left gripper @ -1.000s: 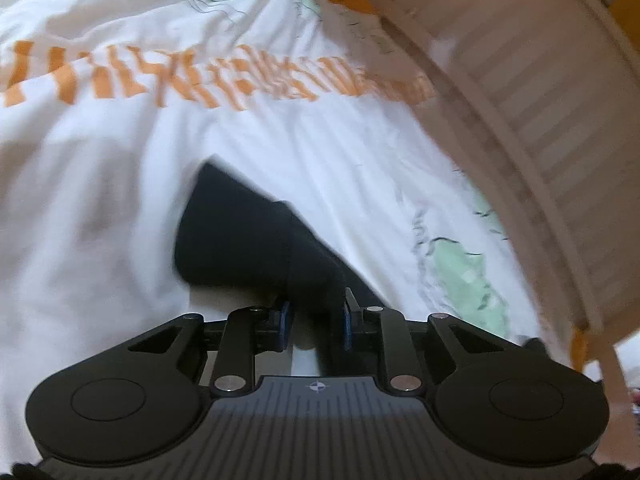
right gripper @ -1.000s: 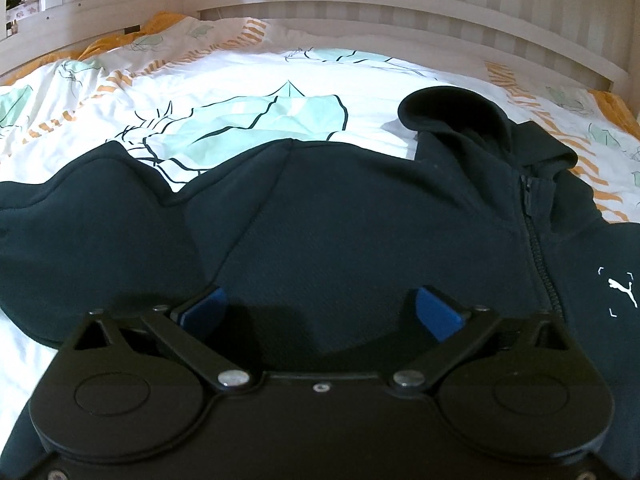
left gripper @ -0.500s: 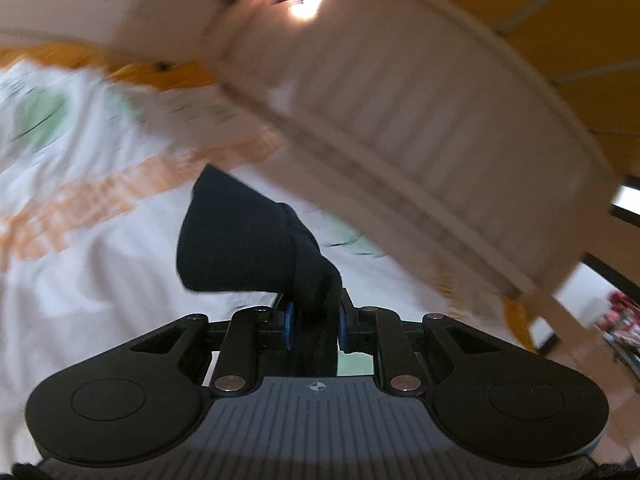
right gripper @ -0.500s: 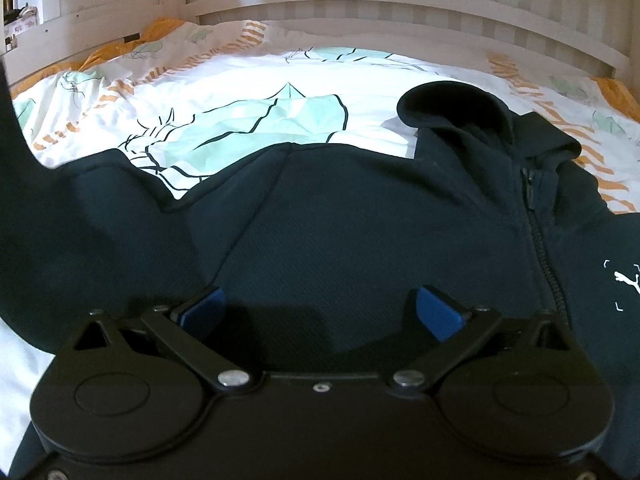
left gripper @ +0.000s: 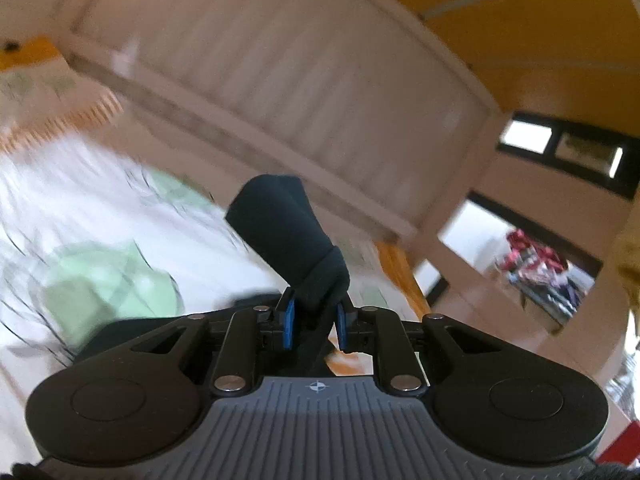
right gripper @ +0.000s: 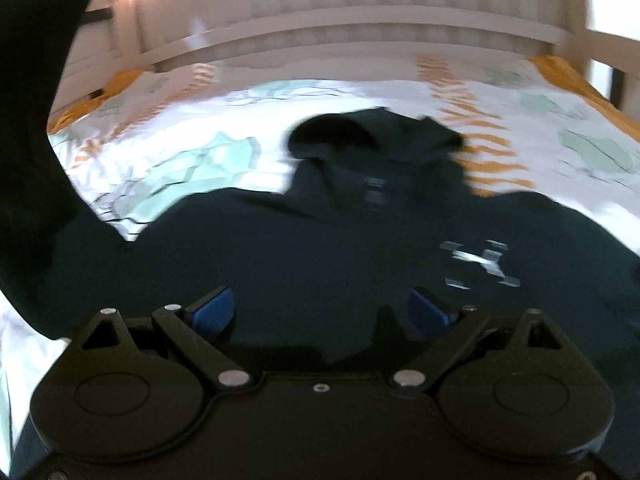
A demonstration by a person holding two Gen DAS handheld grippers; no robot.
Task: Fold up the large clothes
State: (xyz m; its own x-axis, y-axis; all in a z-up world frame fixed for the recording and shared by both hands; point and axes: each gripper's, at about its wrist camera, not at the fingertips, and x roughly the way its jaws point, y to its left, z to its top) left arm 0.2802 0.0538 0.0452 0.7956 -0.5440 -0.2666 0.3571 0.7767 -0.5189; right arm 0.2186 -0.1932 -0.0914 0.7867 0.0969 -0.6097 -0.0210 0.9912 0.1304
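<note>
Black hoodie [right gripper: 320, 264] on bed: keep left gripper [left gripper: 312, 322] pinching sleeve cuff [left gripper: 288, 232], lay it across chest. Right gripper [right gripper: 320, 312] closing, nothing between its jaws; press body flat.

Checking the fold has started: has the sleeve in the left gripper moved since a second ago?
Yes. The sleeve, clamped in the left gripper, has risen off the bedspread; it now hangs up the left side, reaching above the headboard rail.

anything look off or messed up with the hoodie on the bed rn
Nothing damaged. One sleeve is lifted off the bed, its cuff pinched in the left tongs, while the rest of the hoodie lies flat.
</note>
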